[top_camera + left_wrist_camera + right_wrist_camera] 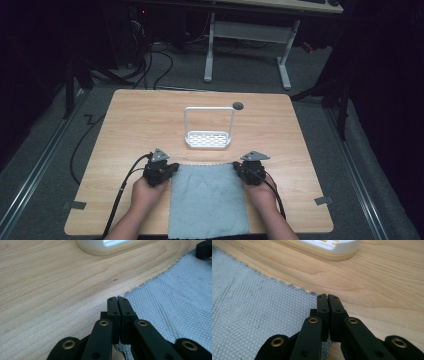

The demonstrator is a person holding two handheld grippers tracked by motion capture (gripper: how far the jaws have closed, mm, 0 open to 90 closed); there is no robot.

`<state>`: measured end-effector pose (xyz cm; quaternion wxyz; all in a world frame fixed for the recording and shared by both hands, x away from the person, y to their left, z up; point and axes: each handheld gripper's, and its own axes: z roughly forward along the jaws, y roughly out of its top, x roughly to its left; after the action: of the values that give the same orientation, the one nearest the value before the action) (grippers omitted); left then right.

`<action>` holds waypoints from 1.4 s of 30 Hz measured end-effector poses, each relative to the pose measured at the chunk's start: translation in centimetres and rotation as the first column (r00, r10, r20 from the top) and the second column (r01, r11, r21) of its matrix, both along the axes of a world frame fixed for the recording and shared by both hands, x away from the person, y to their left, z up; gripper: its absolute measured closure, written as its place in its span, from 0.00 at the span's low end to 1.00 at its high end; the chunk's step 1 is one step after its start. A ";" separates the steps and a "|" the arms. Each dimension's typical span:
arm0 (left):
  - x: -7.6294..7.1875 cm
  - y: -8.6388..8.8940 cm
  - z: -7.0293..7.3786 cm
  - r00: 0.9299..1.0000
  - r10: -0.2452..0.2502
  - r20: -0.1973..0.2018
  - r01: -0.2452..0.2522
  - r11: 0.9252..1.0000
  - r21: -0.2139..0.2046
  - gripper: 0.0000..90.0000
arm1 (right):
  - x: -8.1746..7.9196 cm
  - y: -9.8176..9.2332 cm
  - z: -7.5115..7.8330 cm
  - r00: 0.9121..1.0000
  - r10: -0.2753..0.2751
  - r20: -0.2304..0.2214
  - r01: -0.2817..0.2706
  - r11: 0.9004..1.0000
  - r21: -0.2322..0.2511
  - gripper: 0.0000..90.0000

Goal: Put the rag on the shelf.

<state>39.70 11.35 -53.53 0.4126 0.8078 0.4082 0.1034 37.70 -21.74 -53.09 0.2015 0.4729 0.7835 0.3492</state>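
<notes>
A grey textured cloth (207, 200) lies flat on the wooden table (135, 130), its near edge hanging over the front. My left gripper (173, 167) sits at the cloth's far left corner, and in the left gripper view the jaws (117, 298) are shut with the cloth (175, 295) corner pinched between them. At the far right corner is my right gripper (236, 168), its jaws (327, 296) likewise shut on the cloth (249, 302) corner. Both grippers rest low on the table.
A white perforated tray with a tall wire handle (208, 140) stands just beyond the cloth at mid-table; its rim shows in both gripper views (100, 246) (332, 250). A dark round hole (238, 105) is near the far edge. Bare wood lies left and right.
</notes>
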 end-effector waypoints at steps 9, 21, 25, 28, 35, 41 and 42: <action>-1.2 -0.2 0.8 0.998 -0.015 0.056 0.017 0.999 -0.033 0.99 | -2.0 -0.6 1.2 0.995 0.004 0.096 -0.011 0.997 0.070 0.99; -2.8 0.4 2.6 0.991 0.001 0.132 0.013 0.995 -0.103 0.99 | -3.6 -0.7 2.5 0.985 0.004 0.172 -0.023 0.994 0.108 0.99; -3.1 1.0 3.4 0.986 0.020 0.164 0.003 0.991 -0.135 1.00 | -4.1 -0.5 3.2 0.979 0.018 0.202 -0.045 0.991 0.129 0.99; -3.2 1.2 3.7 0.984 0.032 0.178 -0.005 0.989 -0.149 1.00 | -4.3 -0.3 3.7 0.974 0.024 0.227 -0.055 0.990 0.131 0.99; -3.2 1.4 5.2 0.975 0.049 0.216 -0.009 0.983 -0.183 1.00 | -4.6 -0.4 5.1 0.961 0.013 0.276 -0.057 0.987 0.152 0.99; -3.0 1.1 6.8 0.963 0.048 0.267 0.002 0.983 -0.182 1.00 | -4.4 -0.6 6.6 0.951 -0.003 0.309 -0.054 0.983 0.173 0.99; -2.9 1.1 7.0 0.960 0.052 0.275 0.001 0.982 -0.187 1.00 | -4.4 -0.6 6.8 0.950 -0.004 0.314 -0.054 0.983 0.174 0.99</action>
<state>36.81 12.49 -46.48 0.5380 0.7378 0.3644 0.1829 33.31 -22.36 -46.29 0.2749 0.4180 0.7128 0.4916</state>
